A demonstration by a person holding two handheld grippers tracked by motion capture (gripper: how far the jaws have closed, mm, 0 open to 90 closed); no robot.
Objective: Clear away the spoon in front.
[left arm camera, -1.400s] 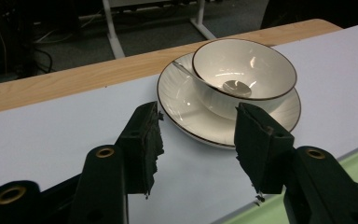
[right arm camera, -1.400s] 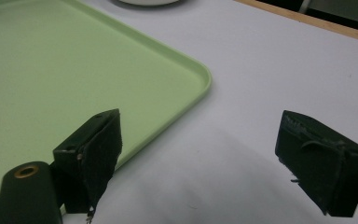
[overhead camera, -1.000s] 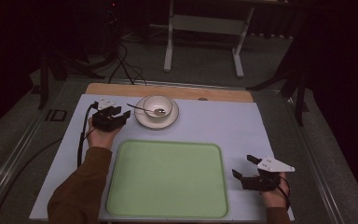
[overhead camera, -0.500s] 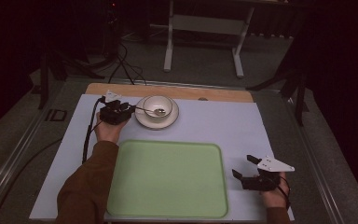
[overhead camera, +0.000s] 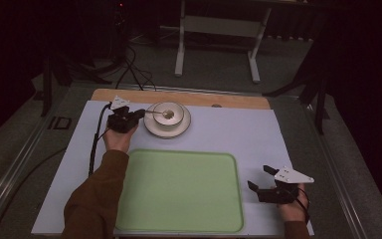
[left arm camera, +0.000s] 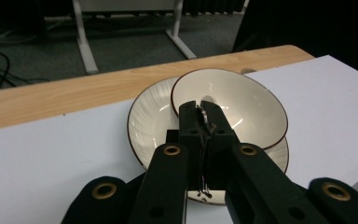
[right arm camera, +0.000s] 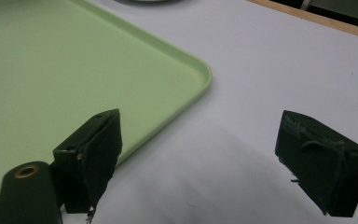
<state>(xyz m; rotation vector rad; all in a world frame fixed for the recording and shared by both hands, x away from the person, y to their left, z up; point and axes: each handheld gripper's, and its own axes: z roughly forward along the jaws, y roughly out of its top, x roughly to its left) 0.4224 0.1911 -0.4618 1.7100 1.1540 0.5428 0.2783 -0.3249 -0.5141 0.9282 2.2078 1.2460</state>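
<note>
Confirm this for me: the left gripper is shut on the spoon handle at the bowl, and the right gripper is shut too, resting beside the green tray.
Not quite: the right gripper is open, its jaws standing wide apart in the right gripper view, beside the green tray. The rest holds: the left gripper is shut on the spoon handle at the bowl.

A thin metal spoon (overhead camera: 160, 113) lay with its head in a shallow cream ceramic bowl (left arm camera: 242, 105), which sat on a ribbed cream saucer (left arm camera: 148, 122) at the table's far edge.
</note>
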